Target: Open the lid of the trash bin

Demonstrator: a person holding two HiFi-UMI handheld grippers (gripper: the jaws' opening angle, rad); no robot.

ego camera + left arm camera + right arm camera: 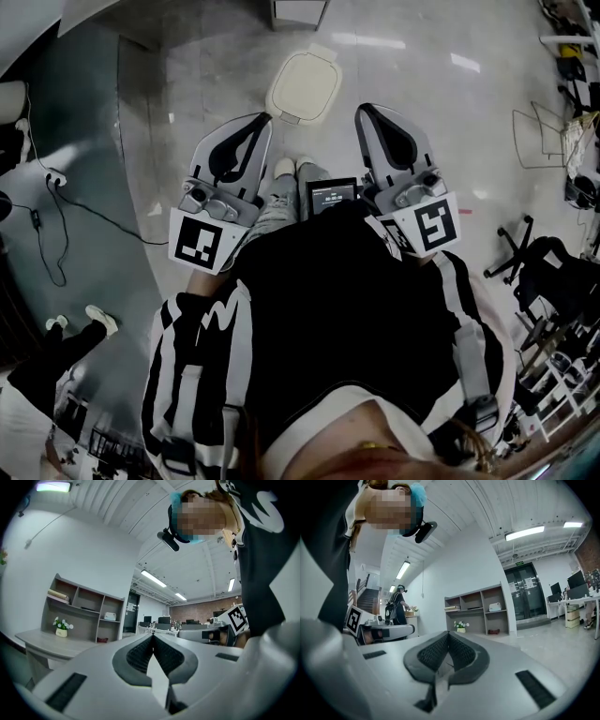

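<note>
Down at the left of the head view, the grey two-jaw left gripper (pixel 263 121) is held at chest height with its jaws clenched tip to tip on nothing, as its own view confirms (pixel 152 637). Just ahead of the person's pale shoes (pixel 292 168), between the two grippers and well below them, the cream, rounded-square plastic trash bin (pixel 302 86) stands on the glossy pale stone floor (pixel 178 103), its flat lid (pixel 304 82) down. That lid looks light, stiff and smooth, so it is likely slippery. A small tab at its near edge seems the best place to pinch or hook. The grey two-jaw right gripper (pixel 362 112) likewise has its jaws pressed together and empty (pixel 448 634). The bin's body is hidden beneath the lid, and neither the hinge side nor any pedal can be made out. Both gripper views look up into the room and miss the bin.
</note>
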